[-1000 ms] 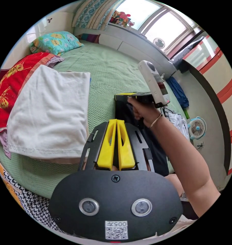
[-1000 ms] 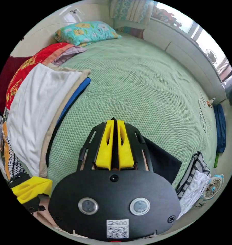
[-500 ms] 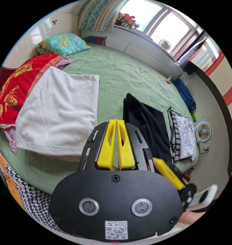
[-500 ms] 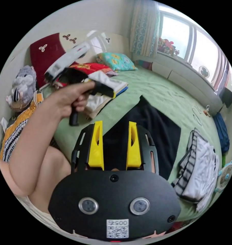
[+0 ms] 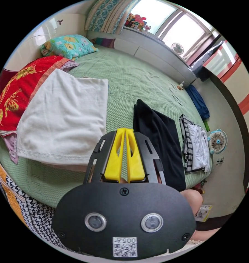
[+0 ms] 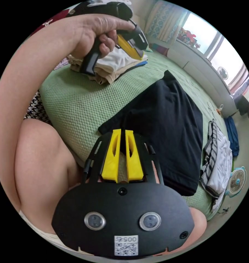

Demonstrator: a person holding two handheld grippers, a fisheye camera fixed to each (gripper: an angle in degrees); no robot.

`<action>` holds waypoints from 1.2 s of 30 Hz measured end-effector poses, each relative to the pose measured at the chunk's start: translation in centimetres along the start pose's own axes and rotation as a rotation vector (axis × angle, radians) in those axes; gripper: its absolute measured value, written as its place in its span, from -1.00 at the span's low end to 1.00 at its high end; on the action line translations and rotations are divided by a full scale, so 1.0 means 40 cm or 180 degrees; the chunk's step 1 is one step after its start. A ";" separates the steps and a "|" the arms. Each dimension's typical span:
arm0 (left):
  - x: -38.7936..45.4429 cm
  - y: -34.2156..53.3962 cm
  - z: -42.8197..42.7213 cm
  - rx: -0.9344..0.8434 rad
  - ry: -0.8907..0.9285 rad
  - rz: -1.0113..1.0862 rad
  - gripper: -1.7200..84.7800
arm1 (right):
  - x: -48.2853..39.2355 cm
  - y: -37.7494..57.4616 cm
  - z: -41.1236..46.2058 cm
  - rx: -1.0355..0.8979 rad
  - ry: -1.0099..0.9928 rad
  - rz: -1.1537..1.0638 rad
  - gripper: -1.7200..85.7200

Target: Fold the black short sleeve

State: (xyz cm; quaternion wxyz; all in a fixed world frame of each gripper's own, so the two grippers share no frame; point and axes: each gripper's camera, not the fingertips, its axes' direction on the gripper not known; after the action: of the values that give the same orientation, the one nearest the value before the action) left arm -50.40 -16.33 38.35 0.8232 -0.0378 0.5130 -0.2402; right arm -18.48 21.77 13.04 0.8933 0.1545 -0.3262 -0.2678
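The black short sleeve shirt (image 5: 157, 137) lies folded lengthwise on the green bed (image 5: 124, 76). My left gripper (image 5: 125, 130) hovers shut and empty beside the shirt's left edge. It also appears in the right gripper view as the left gripper (image 6: 128, 48), held in a hand above the white stack. In that view the black shirt (image 6: 168, 117) spreads ahead. My right gripper (image 6: 123, 131) sits at the shirt's near corner, its jaws drawn almost together on the fabric edge, and a crease runs up from the tips.
A folded white stack (image 5: 64, 120) lies left of the shirt, with a red blanket (image 5: 12, 93) and a pillow (image 5: 67, 45) beyond. Striped and white clothes (image 5: 195, 145) sit at the bed's right edge, near a small fan (image 5: 217, 141). The person's arm (image 6: 25, 90) and knee are close by.
The right gripper has dropped to the shirt's near corner and its jaws have gone from wide open to nearly together. The left gripper stays shut beside the shirt.
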 end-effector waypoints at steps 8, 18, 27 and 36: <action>0.022 0.025 0.030 0.0015 0.0050 -0.0042 -0.97 | -0.016 0.067 -0.117 0.0659 -0.0392 0.0018 -1.00; 0.127 0.070 0.124 -0.0117 0.0129 0.0131 -0.97 | -0.074 0.128 0.019 0.0238 -0.0389 -0.0137 -0.96; 0.403 0.137 0.300 -0.0551 0.0103 0.0867 -0.97 | 0.032 0.281 -0.150 0.0491 -0.0153 0.0061 -0.76; 0.638 0.254 0.431 -0.0606 -0.0441 0.1299 -0.97 | 0.119 0.392 -0.163 -0.0053 0.0632 0.0563 -0.66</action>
State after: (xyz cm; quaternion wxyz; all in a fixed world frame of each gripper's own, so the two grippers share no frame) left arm -22.75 -21.63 22.26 0.8807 -0.0273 0.4726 -0.0162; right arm -5.17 32.37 17.68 0.9426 0.1434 -0.2463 -0.1741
